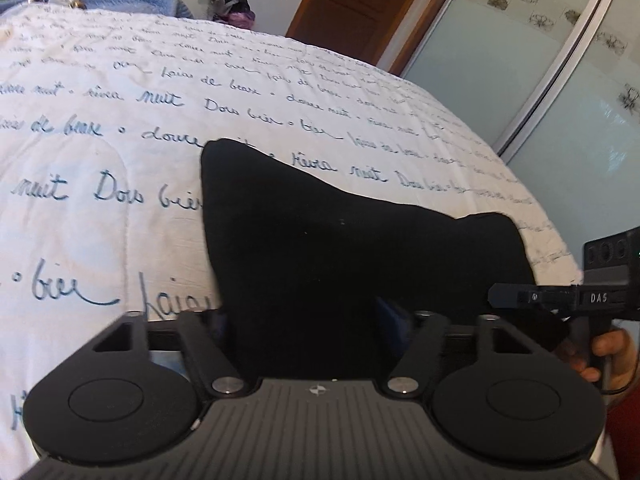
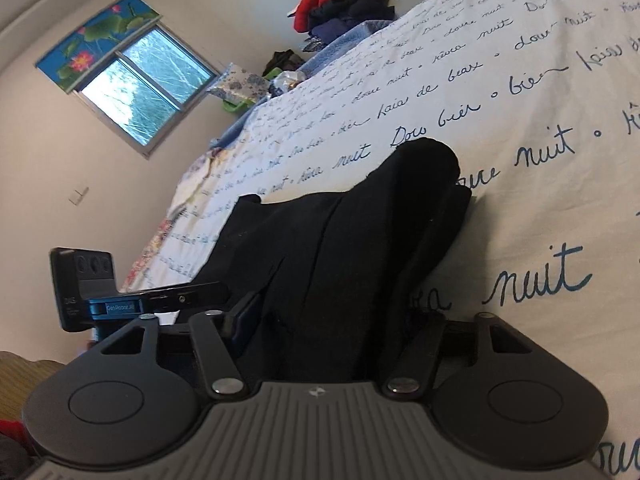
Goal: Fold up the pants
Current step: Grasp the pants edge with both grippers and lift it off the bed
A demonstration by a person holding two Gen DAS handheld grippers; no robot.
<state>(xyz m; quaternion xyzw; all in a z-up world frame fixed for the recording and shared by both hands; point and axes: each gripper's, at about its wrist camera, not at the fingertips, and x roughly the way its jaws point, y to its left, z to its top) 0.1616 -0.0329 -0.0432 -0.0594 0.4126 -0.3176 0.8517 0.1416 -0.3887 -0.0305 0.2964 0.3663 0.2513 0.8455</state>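
Both the left gripper (image 1: 304, 320) and right gripper (image 2: 320, 320) pinch the black pants (image 1: 340, 248) (near edge) above the bed (image 1: 120, 120); next, carry that edge forward evenly.

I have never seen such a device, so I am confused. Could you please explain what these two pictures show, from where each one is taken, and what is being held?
A person holds two handheld grippers, one per hand; each carries a wide-angle camera looking forward along its fingers. One picture comes from the left gripper, the other from the right gripper. The grey ribbed part at the bottom of each is that tool's own body. Black pants lie on a bed with a white bedspread printed with handwriting. The cloth passes between the fingers of both grippers, which appear closed on it. The other tool shows at each picture's edge.
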